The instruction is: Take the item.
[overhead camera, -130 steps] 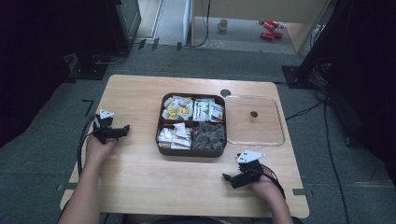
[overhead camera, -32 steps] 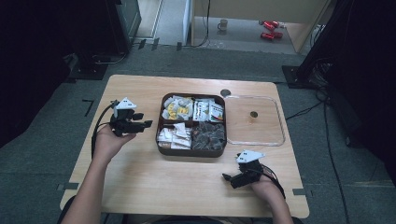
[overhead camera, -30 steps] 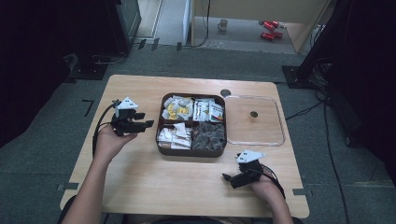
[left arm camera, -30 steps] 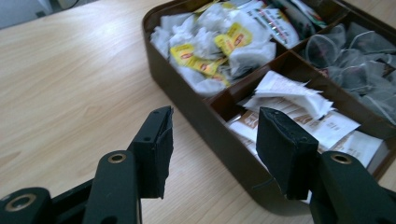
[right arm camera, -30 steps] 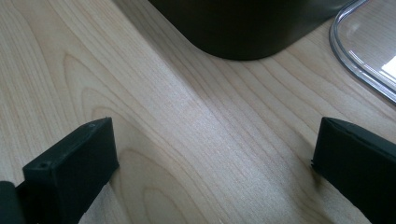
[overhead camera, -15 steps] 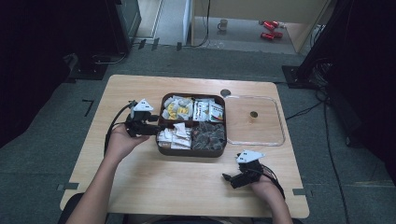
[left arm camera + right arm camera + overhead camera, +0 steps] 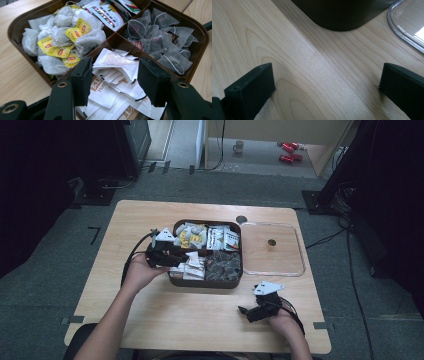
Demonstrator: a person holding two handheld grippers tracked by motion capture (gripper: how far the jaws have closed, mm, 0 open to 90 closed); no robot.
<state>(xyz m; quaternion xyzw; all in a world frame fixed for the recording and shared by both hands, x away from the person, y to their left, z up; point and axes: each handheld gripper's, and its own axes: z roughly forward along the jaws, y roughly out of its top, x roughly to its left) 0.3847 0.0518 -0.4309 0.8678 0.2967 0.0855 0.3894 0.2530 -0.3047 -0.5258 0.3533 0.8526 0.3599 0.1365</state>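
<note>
Left claw (image 7: pixel 186 259) newly over white sachets (image 7: pixel 117 72)

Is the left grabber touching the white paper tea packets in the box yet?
Cannot tell. In the left gripper view the left gripper has open jaws on either side of the white paper packets, but any gap or contact under the pads is hidden.

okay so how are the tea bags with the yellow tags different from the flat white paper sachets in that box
The yellow-tagged tea bags are soft, crumpled grey-white pouches in a loose heap; the white paper sachets are flat printed envelopes lying stacked. The left gripper has its open jaws over the sachets, while the tea bags lie off to one side of it. Both fill neighbouring compartments of the brown tray.
</note>
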